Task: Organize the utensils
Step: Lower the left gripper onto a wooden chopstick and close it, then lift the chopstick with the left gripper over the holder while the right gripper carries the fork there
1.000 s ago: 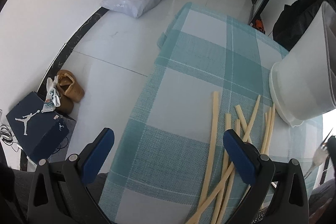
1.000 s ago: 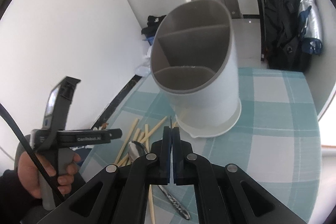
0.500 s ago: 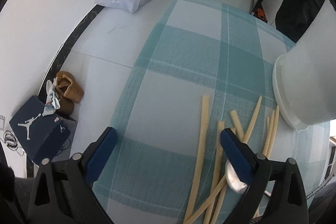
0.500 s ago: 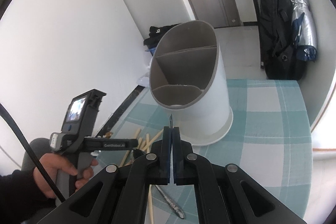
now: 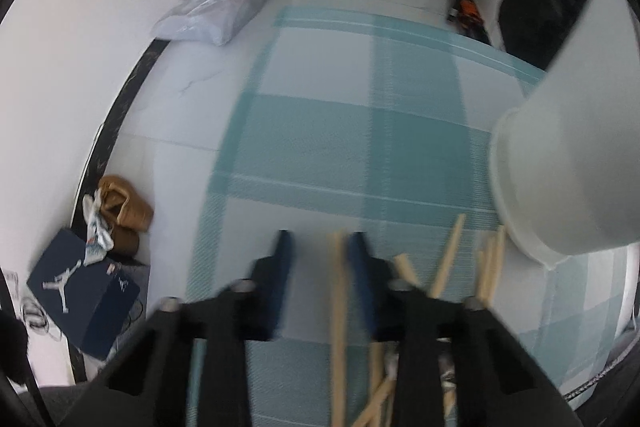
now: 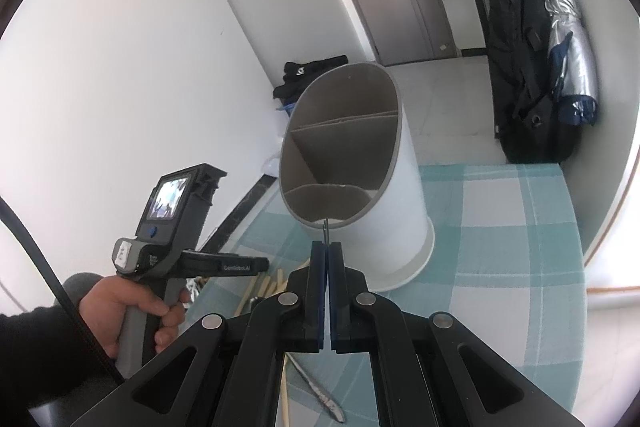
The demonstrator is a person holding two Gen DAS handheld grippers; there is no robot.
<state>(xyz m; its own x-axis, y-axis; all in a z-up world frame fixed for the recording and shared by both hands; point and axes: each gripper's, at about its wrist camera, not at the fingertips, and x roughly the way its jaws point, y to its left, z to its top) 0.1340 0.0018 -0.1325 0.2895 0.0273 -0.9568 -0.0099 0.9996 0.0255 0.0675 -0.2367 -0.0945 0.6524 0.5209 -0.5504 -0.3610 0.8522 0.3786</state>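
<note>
Several pale wooden chopsticks lie loose on the teal checked tablecloth, next to a white utensil holder. My left gripper points down over them and its jaws are closing. One chopstick lies between them against the right pad, with a gap still showing on the left. My right gripper is shut on a thin metal utensil, whose tip pokes out just before the holder's grey divided opening. A metal handle lies on the cloth below.
A hand grips the left gripper's handle at the table's left edge. On the floor to the left are a shoebox, brown shoes and parcels. A black bag and umbrella hang at the right wall.
The left gripper's jaws have come from wide apart to a narrow gap around one chopstick, and it slid right over the pile. The right gripper drew back from the holder, still shut.
</note>
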